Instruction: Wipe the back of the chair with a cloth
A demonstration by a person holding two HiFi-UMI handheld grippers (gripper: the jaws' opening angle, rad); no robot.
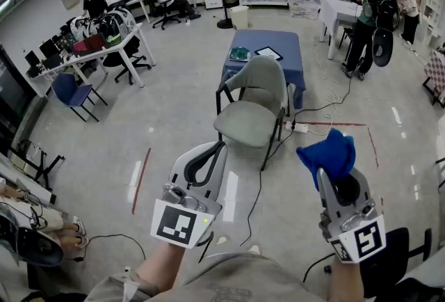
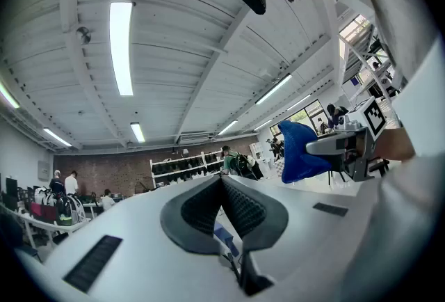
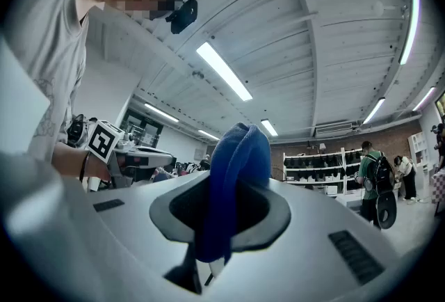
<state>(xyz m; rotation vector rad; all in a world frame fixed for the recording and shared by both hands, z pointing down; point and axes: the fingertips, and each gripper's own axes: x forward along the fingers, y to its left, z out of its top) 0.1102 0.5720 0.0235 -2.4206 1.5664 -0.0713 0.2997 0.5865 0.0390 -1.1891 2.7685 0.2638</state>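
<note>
Both grippers held up near the person; cloth not on the chair.
Left gripper (image 1: pixel 220 147): jaws closed together, nothing between them. Right gripper (image 1: pixel 334 167): clamped on the blue cloth (image 1: pixel 327 153), which bunches up past the jaw tips. The grey chair (image 1: pixel 252 120) stands farther off on the floor, between the two grippers in the head view, with its seat towards the near side. The chair back (image 1: pixel 265 80) is on the far side, just before a blue-covered table (image 1: pixel 279 69). Cloth and chair back are well apart. A power strip (image 1: pixel 297 128) lies right of the chair.
</note>
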